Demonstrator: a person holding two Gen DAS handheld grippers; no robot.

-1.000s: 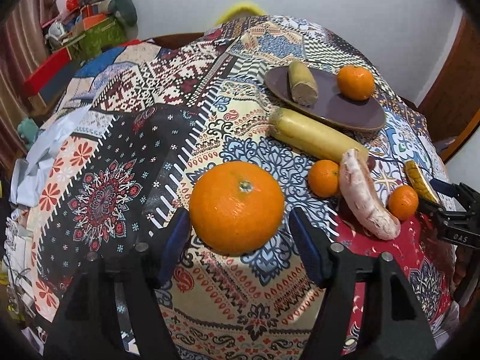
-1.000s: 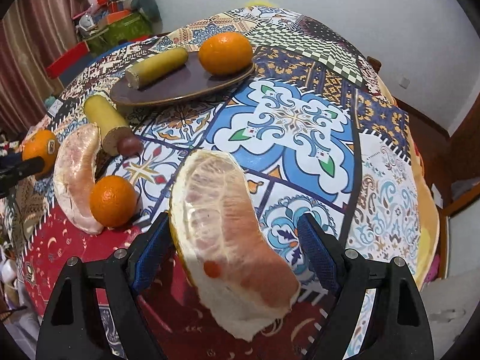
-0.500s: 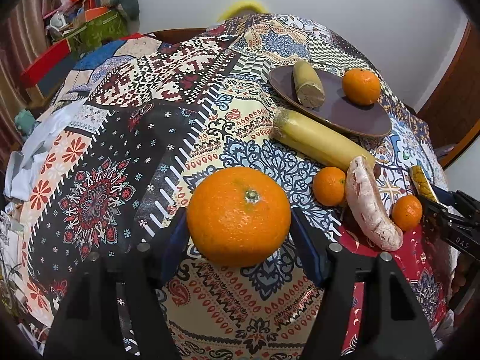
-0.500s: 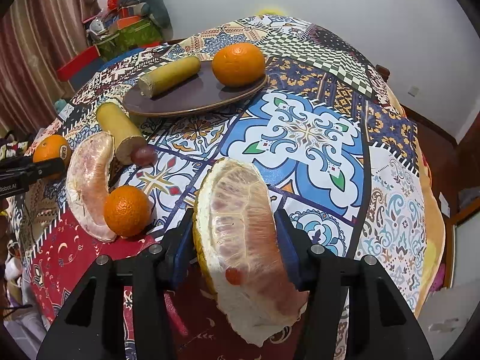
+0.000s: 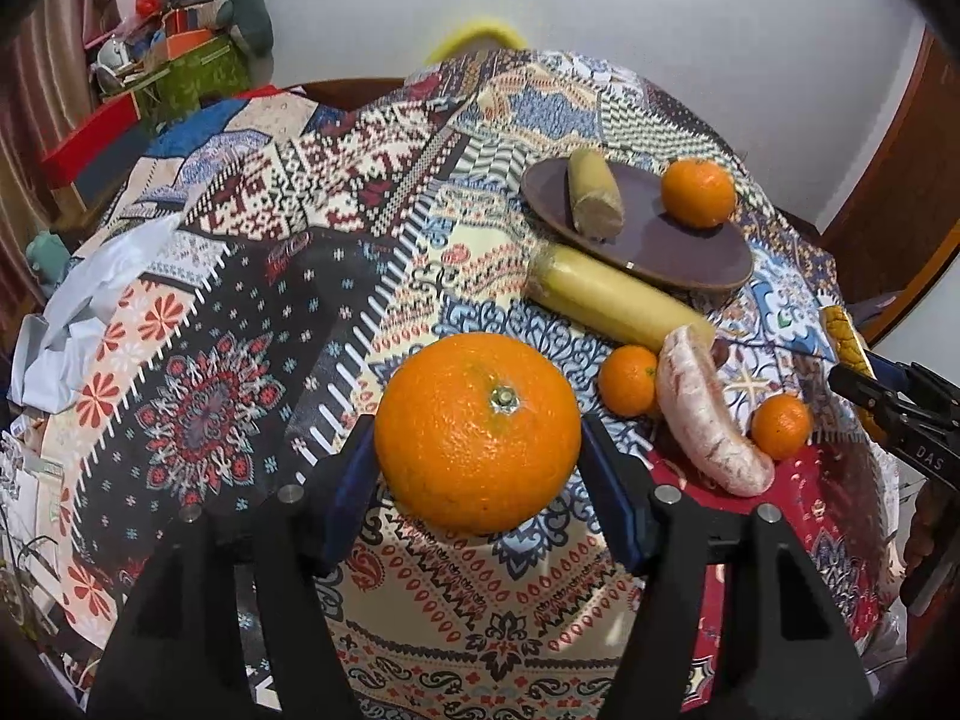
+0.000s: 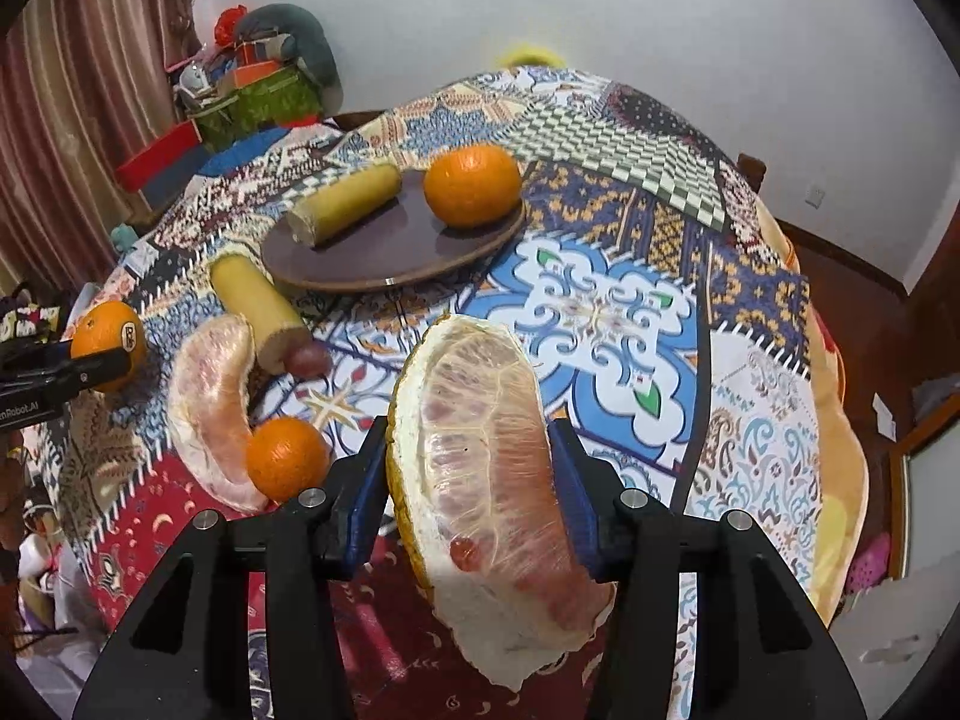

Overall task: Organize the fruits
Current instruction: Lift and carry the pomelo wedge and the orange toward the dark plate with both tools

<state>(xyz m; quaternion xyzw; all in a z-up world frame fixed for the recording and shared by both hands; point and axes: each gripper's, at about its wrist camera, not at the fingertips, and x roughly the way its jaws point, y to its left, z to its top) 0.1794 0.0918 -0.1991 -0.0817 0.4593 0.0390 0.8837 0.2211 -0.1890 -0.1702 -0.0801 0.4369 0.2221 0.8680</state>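
My left gripper (image 5: pixel 477 474) is shut on a large orange (image 5: pixel 478 431) and holds it above the patterned tablecloth. My right gripper (image 6: pixel 468 492) is shut on a pomelo wedge (image 6: pixel 483 468) and holds it off the table. A brown plate (image 6: pixel 384 246) carries a cut banana piece (image 6: pixel 345 203) and an orange (image 6: pixel 472 184). In front of the plate lie a longer banana piece (image 6: pixel 255 306), a second pomelo wedge (image 6: pixel 210 402) and a small orange (image 6: pixel 287 457). The left wrist view shows two small oranges (image 5: pixel 628 380) beside that wedge (image 5: pixel 705 420).
A dark grape-like fruit (image 6: pixel 307 358) sits at the banana's end. Crumpled white paper (image 5: pixel 84 306) lies at the table's left edge. Boxes and clutter (image 6: pixel 258 90) stand behind the table. A wooden door (image 5: pixel 888 210) is at the right.
Both grippers closed on their fruit and lifted: the left on the large orange, the right on the pomelo wedge. The table now looks further below.
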